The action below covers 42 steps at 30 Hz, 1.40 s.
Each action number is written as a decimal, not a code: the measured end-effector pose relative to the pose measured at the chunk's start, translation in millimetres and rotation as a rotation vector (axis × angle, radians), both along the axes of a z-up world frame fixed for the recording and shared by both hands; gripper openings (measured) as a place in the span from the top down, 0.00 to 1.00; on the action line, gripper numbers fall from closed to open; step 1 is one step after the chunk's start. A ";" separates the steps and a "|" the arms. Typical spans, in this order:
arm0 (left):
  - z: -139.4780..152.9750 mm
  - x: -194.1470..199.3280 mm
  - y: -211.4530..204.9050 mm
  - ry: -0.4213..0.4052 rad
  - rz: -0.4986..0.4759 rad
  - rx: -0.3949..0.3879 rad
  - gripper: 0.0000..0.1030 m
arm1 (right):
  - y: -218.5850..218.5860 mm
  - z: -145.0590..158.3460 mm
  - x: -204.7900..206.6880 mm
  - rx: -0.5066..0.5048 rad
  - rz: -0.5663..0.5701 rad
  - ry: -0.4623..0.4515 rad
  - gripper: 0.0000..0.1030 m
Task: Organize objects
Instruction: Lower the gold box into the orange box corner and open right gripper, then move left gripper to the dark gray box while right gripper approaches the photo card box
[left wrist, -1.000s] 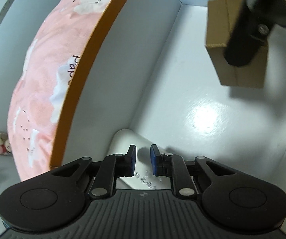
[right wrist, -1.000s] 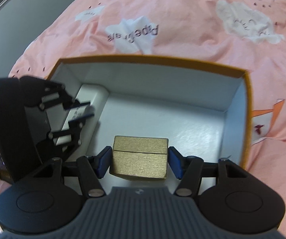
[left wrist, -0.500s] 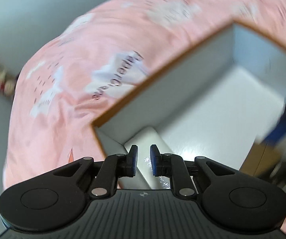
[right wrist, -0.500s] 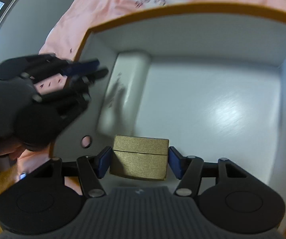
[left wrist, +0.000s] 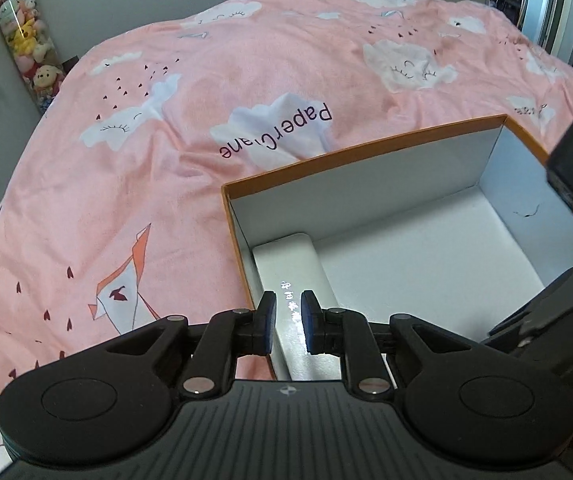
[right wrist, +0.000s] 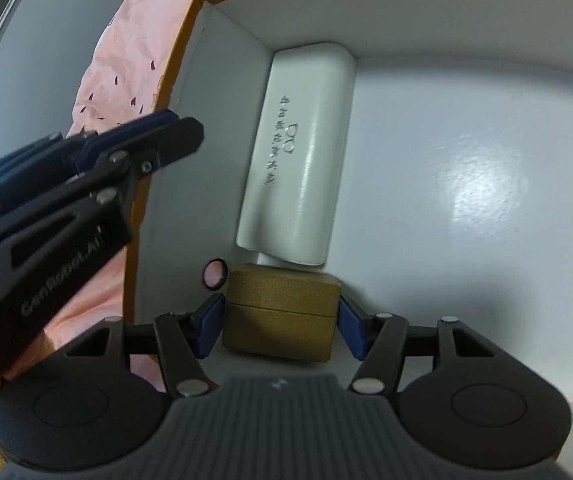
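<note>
An orange-rimmed cardboard box [left wrist: 366, 148] with a white inside lies on the pink bedspread. A white glasses case [right wrist: 302, 152] lies inside along its left wall; it also shows in the left wrist view [left wrist: 290, 268]. My right gripper [right wrist: 280, 316] is shut on a small gold box [right wrist: 280, 308], low inside the cardboard box [right wrist: 174, 52] near the case's end. My left gripper [left wrist: 288, 322] is nearly closed and empty, raised above the box's near-left corner; in the right wrist view it [right wrist: 134, 132] hangs over the left wall.
The pink bedspread [left wrist: 166, 120] with cloud prints surrounds the box. A tube of plush toys [left wrist: 26, 40] stands by the grey wall at far left. The box floor [right wrist: 466, 200] right of the case is bare white.
My left gripper has lifted out of the box and away from the glasses case. My right gripper has lowered the gold box deeper into the box, close to the case's end.
</note>
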<state>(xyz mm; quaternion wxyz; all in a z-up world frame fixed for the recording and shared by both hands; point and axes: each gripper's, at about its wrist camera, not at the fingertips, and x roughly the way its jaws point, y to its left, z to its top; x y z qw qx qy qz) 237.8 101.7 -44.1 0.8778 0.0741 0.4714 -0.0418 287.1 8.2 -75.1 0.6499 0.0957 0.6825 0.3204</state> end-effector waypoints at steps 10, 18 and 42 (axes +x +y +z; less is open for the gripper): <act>11.7 -15.1 8.6 -0.040 0.024 -0.057 0.81 | -4.0 -5.5 -2.9 0.051 -0.058 0.068 0.71; 43.4 -51.9 -0.4 -0.111 0.036 -0.129 0.81 | -15.7 18.6 -14.9 0.053 -0.064 -0.057 0.79; -19.3 -178.2 -31.7 0.094 0.387 -0.542 0.53 | -162.3 81.0 -180.9 -0.073 -0.229 -0.522 0.48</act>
